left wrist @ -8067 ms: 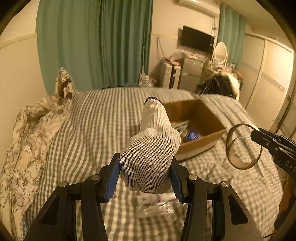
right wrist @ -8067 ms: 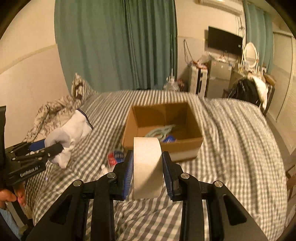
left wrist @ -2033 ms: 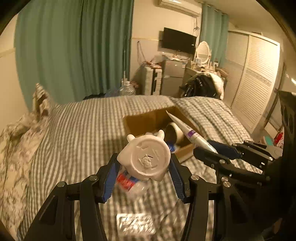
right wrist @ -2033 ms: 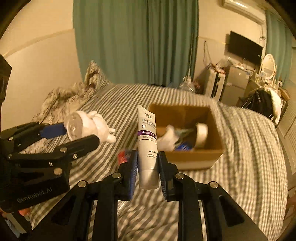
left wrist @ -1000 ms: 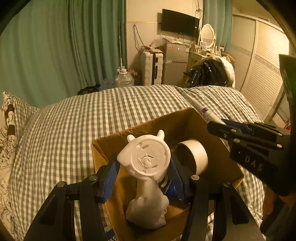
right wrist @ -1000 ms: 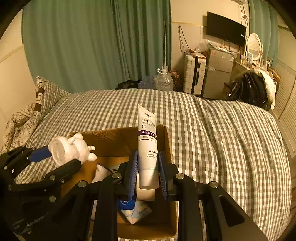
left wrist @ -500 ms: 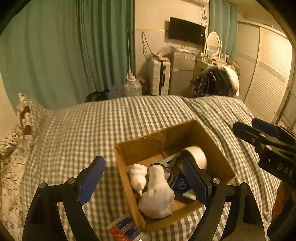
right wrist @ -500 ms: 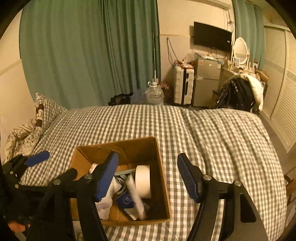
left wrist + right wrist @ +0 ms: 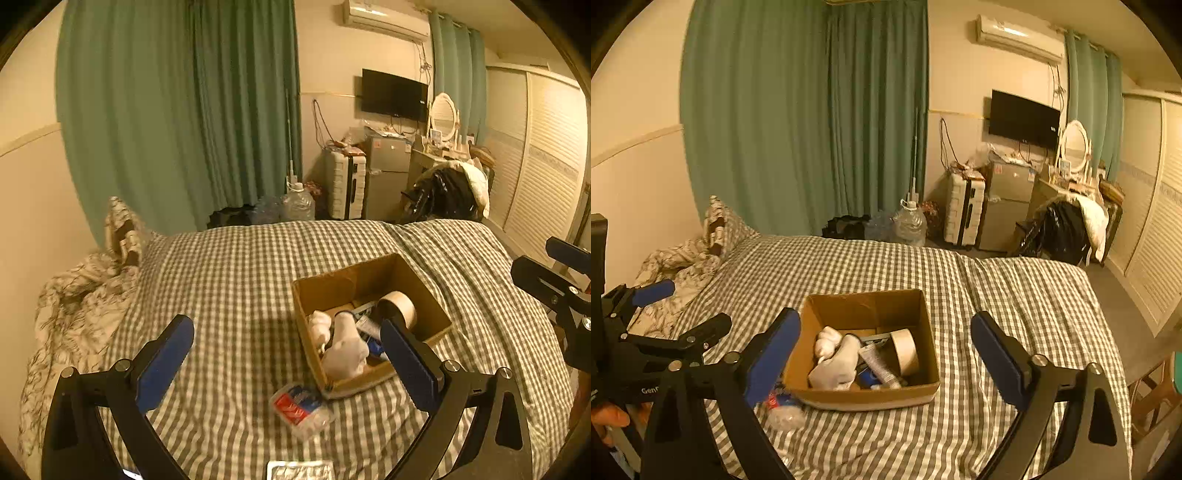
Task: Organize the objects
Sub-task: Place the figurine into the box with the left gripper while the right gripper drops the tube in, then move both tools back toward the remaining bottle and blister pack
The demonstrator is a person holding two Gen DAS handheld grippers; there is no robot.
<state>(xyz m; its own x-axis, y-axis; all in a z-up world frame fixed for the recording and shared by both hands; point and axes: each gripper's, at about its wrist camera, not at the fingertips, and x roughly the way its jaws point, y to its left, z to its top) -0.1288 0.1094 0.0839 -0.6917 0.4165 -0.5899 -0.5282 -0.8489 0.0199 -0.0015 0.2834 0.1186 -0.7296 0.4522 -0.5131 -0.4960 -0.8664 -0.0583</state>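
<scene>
Both grippers have drawn back from the cardboard box [image 9: 866, 397], its figurine and tube now lying inside; the left gripper [image 9: 286, 363] and right gripper [image 9: 882, 354] hang spread wide, holding nothing. A clear packet with a red label [image 9: 300, 408] lies on the bed [image 9: 229, 280] just beside the box's near corner, ahead of the left fingers [image 9: 164, 363], the nearer pair.
</scene>
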